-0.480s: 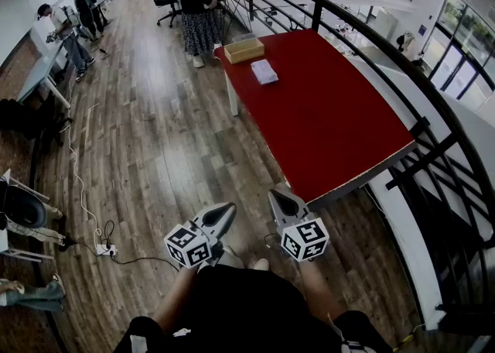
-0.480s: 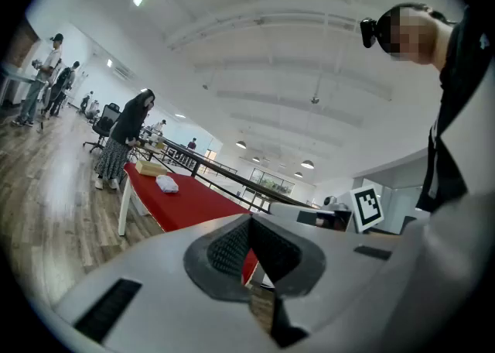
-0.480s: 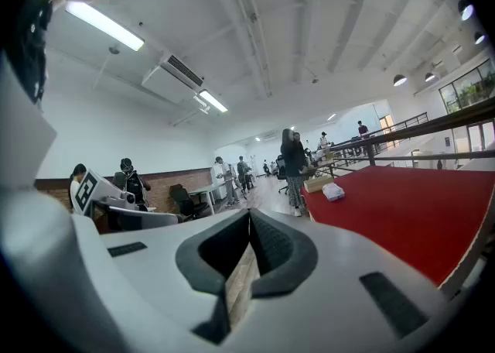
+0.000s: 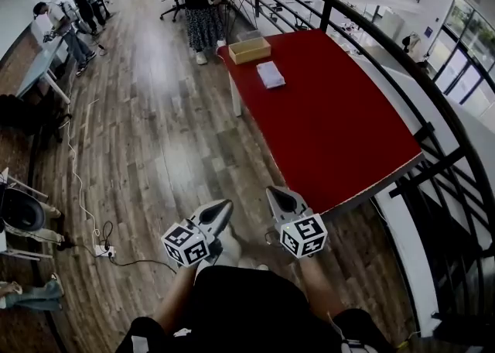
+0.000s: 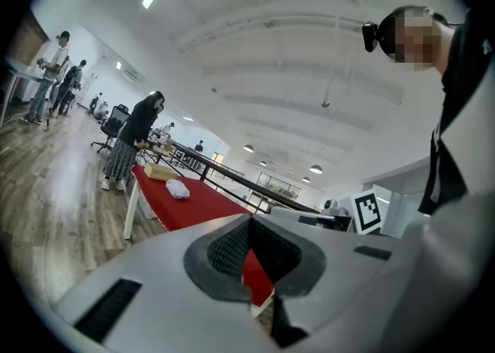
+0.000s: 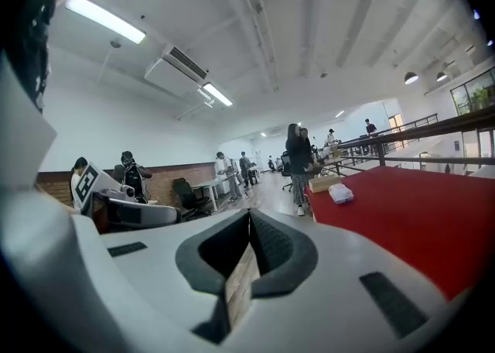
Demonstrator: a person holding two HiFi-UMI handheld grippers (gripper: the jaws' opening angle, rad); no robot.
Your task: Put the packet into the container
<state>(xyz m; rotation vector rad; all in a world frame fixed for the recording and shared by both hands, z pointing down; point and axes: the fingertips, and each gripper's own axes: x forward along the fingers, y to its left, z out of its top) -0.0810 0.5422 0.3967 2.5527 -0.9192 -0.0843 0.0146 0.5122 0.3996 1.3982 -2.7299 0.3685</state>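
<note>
Packet (image 4: pixel 271 74) far-off, details indistinct.

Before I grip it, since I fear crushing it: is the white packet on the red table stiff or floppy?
The packet looks soft and rumpled, so probably floppy and light. It lies flat on the table, so rolling seems unlikely.

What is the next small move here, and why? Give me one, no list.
Probably walk forward along the red table toward the packet, which lies near the container at the far end. The left gripper and right gripper both hang shut and empty close to the body, off the table's near corner, so the packet looks well out of reach.
</note>
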